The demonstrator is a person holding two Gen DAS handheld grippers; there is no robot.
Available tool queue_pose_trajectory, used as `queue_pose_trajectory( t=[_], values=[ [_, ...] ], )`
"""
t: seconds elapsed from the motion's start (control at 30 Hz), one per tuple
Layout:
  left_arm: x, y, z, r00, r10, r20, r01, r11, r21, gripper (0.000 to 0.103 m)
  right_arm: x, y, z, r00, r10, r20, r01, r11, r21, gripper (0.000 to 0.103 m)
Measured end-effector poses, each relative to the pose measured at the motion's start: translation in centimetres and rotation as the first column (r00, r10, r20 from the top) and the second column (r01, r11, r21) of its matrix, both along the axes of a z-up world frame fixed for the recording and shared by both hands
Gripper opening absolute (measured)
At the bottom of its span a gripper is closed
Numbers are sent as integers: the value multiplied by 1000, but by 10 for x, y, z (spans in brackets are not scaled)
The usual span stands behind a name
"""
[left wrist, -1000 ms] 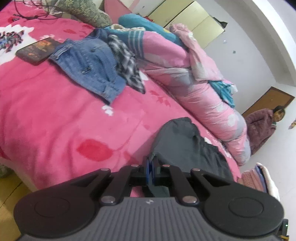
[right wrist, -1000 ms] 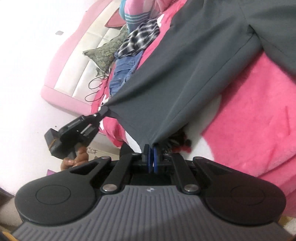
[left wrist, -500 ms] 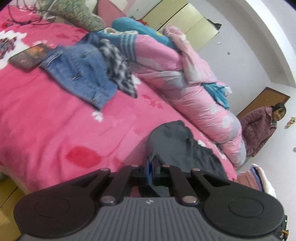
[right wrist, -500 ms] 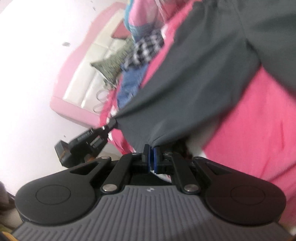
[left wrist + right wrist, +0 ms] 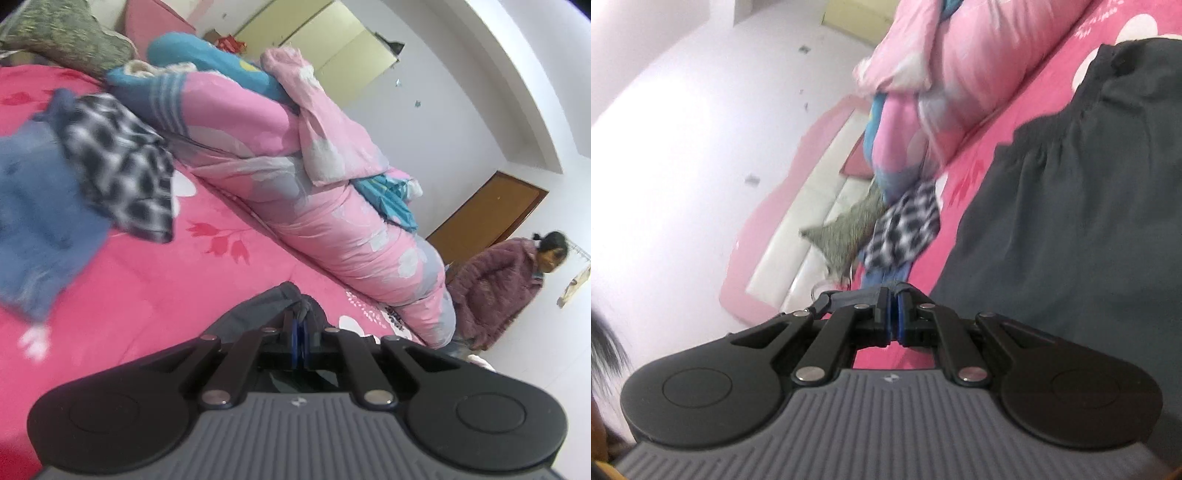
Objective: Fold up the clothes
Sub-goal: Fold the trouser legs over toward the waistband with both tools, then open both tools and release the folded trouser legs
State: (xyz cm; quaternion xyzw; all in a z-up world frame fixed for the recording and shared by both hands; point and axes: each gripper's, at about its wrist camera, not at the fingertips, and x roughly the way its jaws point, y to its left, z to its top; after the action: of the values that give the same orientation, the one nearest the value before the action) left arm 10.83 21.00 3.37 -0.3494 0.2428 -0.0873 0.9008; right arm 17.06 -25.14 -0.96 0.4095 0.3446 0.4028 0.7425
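Both tools clenched on dark grey garment (image 5: pixel 1071 229): left tool (image 5: pixel 298 332), right tool (image 5: pixel 895 314). Draped over pink bed (image 5: pixel 155 273). Beside pink quilt roll (image 5: pixel 332 206).

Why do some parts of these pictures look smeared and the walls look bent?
Left wrist view: the jeans and checked cloth are motion-blurred, while the hand-held gripper stays sharp; the fisheye lens bends the walls. Right wrist view: blur softens the pillow, and the wall is washed out.
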Motion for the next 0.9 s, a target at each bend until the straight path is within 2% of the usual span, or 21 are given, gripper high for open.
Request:
queue_pose_trajectory(
  t=[0.17, 0.4, 0.47, 0.53, 0.6, 0.67, 0.73, 0.8, 0.9],
  values=[
    [79, -17, -21, 997, -30, -69, 30, 1000, -1, 4, 58, -17, -30, 996, -54, -76, 58, 997, 49, 2],
    [166, -30, -85, 985, -39, -171, 42, 999, 15, 4, 119, -31, -84, 979, -110, -174, 125, 989, 80, 2],
    [181, -33, -104, 983, -48, -178, 54, 998, 27, 10, 131, -35, -101, 973, -126, -195, 144, 987, 79, 2],
    [187, -31, -118, 986, -13, -163, 17, 1000, 20, 37, 141, -39, -118, 964, -149, -220, 169, 983, 73, 5],
    [185, -26, -123, 989, 31, -147, -32, 999, -3, 57, 146, -45, -130, 954, -169, -246, 198, 975, 97, 6],
    [177, -20, -115, 994, 49, -98, -50, 999, -7, 58, 148, -51, -139, 947, -181, -264, 222, 966, 133, 7],
    [165, -15, -103, 997, 68, -47, -68, 998, 0, 60, 147, -56, -137, 947, -211, -241, 249, 958, 141, 11],
    [147, -15, -87, 997, 83, -2, -82, 996, 43, 62, 141, -61, -128, 941, -270, -202, 300, 943, 140, 17],
    [120, -22, -70, 997, 70, 10, -71, 986, 150, 64, 131, -66, -111, 937, -327, -122, 344, 925, 163, 17]
  ],
)
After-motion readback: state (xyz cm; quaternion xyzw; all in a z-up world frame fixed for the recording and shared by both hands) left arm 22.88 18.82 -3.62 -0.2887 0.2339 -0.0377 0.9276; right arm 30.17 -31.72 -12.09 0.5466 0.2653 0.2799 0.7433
